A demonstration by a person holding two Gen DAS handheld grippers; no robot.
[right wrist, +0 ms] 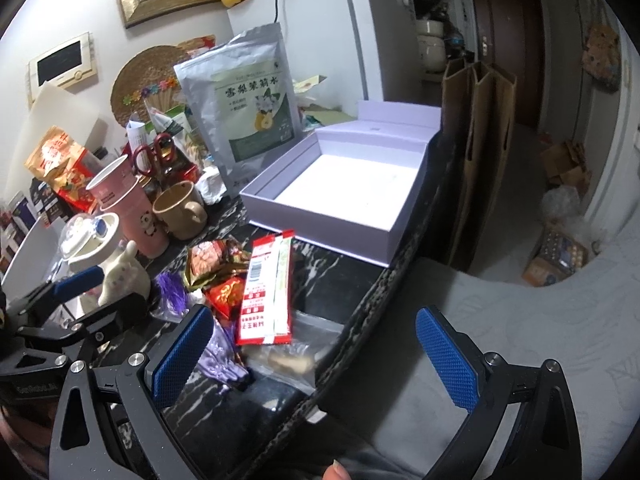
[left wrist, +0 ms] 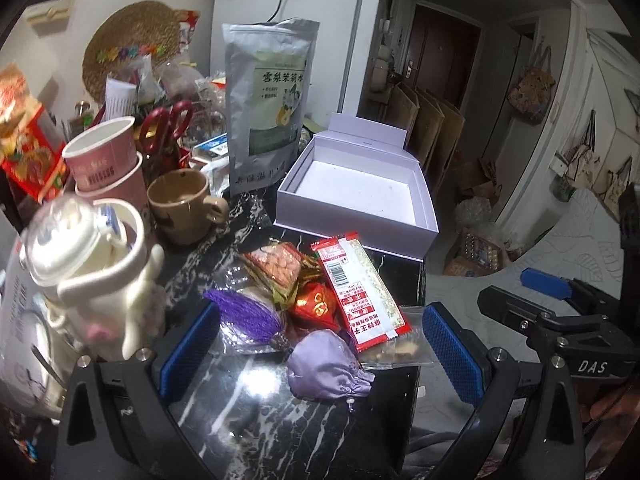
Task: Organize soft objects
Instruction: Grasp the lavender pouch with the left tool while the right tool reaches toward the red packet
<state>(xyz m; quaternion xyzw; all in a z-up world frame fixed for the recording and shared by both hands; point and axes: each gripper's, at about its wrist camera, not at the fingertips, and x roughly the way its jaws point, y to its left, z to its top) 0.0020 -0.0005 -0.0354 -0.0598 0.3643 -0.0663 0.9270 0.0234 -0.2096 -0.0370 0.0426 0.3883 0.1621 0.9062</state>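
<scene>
We note the white box (left wrist: 356, 196) first: lid back, nothing in it, seated at the far edge of the black marble table (left wrist: 280, 420). Risk: a hard drop or shove there could slide it off the edge toward the floor.

Tall silver pouch (left wrist: 268, 104) stands upright just left of the box; brushing it on the carry would likely topple it into the box or onto the brown mug (left wrist: 184, 204).

The soft things sit heaped near us. Long red packet (left wrist: 360, 292) overlaps a clear bag (left wrist: 400, 348) and the small red sachet (left wrist: 316, 304), so lifting one may drag the others.

Lavender pouch (left wrist: 328, 364) lies nearest, between the pads of our left gripper (left wrist: 320, 356), which is spread wide and holds nothing. A shallow pinch on that slippery fabric could slip, or catch the purple tassel (left wrist: 248, 312) beside it.

Right gripper (right wrist: 316, 360) also gapes, unloaded, straddling the table rim; closing there grabs nothing.
</scene>
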